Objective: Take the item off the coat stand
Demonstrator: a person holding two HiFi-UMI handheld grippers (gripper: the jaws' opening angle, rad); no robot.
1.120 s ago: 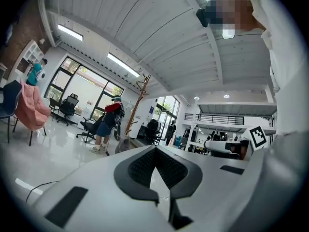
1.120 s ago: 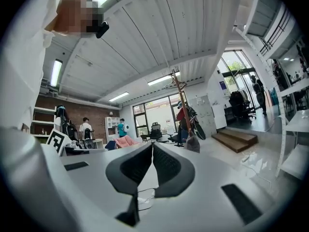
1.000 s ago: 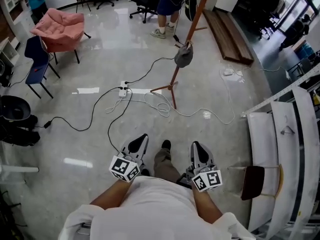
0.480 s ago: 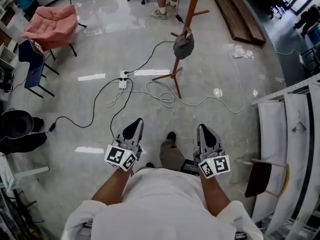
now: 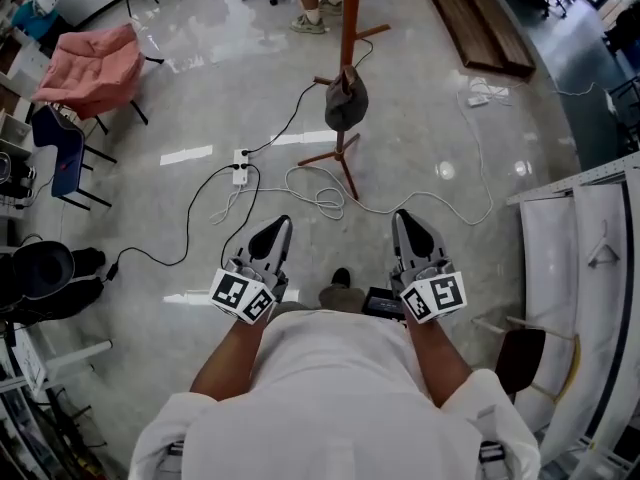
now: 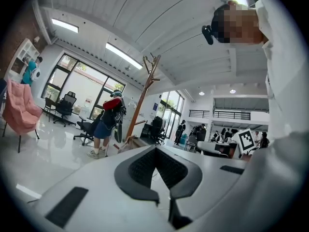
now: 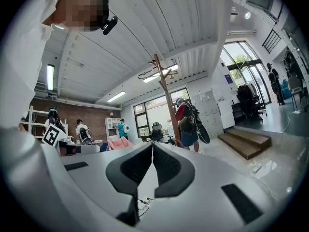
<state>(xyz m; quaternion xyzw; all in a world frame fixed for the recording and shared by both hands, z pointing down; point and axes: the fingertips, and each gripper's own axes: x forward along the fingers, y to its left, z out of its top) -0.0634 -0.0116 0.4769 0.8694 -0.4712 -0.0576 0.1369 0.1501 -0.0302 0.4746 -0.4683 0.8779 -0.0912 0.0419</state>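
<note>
Both jaws shut, nothing held.
The left gripper [image 5: 278, 224] and right gripper [image 5: 404, 218] face a slim reddish wooden coat stand [image 5: 348, 28], a soft grey fabric cap [image 5: 345, 105] drooping from it.

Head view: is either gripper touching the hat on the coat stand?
No, the left gripper and right gripper sit near the person's waist, apart from the hat hanging on the coat stand.
</note>
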